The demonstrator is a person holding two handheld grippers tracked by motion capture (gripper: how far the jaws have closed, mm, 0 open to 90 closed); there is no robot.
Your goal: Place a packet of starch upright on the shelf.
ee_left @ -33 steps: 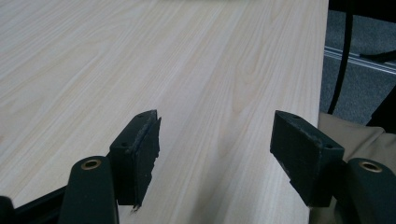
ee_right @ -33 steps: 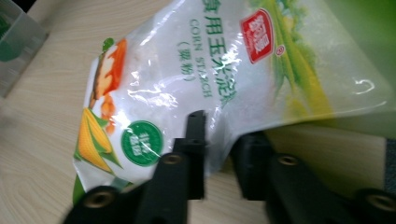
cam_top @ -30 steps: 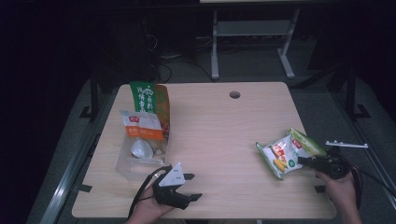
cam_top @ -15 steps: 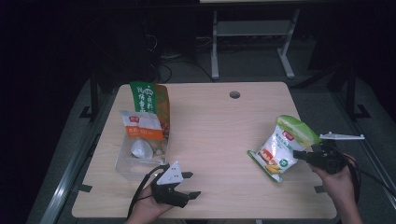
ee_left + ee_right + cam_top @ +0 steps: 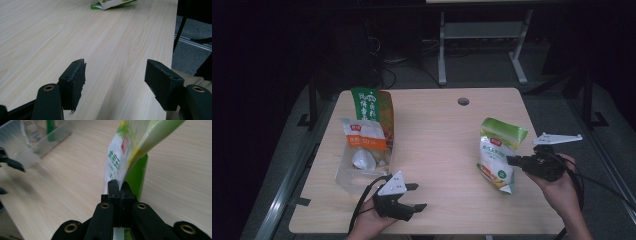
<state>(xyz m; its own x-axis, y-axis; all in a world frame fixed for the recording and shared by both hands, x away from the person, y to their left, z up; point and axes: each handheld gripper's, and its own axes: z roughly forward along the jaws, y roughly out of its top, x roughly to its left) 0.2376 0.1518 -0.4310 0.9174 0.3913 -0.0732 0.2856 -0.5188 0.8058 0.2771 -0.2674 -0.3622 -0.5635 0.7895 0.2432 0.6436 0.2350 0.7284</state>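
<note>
A green and white snack bag [image 5: 496,152] hangs upright just above the right side of the wooden table [image 5: 437,130]. My right gripper [image 5: 510,160] is shut on the bag's right edge. In the right gripper view the jaws [image 5: 119,185] stand pressed together on the thin edge of the bag [image 5: 117,157]. My left gripper [image 5: 419,196] rests near the front left edge, open, with nothing between its jaws. The left gripper view has its two pads wide apart [image 5: 115,82] over bare wood, with a corner of the green bag [image 5: 110,3] far off.
A clear plastic container [image 5: 343,175] with an orange and white packet [image 5: 364,136] and a white pouch stands at the left. A tall green and orange bag [image 5: 373,107] stands behind it. A cable hole [image 5: 463,101] is near the far edge. The floor drops off to the right.
My right gripper has risen and moved left with the snack bag, which lay flat on the table and now hangs upright. The left gripper has kept still.
</note>
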